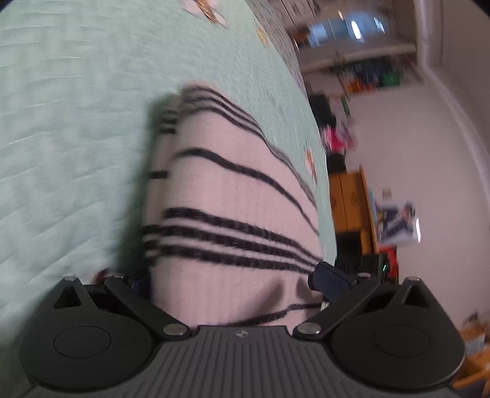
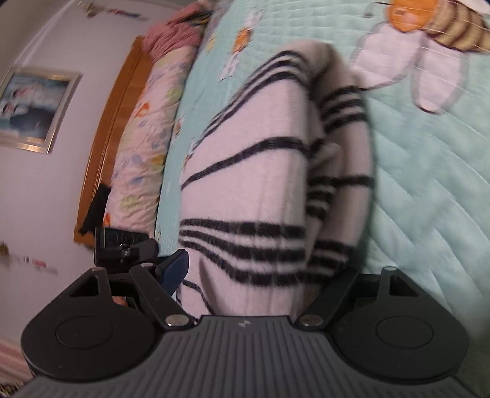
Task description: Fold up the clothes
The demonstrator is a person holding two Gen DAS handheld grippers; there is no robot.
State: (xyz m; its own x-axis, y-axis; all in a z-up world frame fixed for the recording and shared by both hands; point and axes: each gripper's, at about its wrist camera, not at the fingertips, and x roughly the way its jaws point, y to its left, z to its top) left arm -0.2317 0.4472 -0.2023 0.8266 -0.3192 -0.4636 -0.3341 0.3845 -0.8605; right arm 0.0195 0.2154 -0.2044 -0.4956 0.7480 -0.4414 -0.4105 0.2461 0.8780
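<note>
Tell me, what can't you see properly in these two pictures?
- Left gripper fingertips: left wrist view, buried under the striped garment.
- Right gripper fingertips: right wrist view, covered by the same cloth.
- Garment's type: folds hide it.
- Shelf items: left wrist view, blurred.
- Bee print: right wrist view, cut off by the top edge.

Bedroom, pale walls, all blurred.
Mint quilted bedspread (image 2: 428, 183) w/ bee print; wood headboard (image 2: 113, 128) far left, 1 framed pic (image 2: 33, 107) on wall.
</note>
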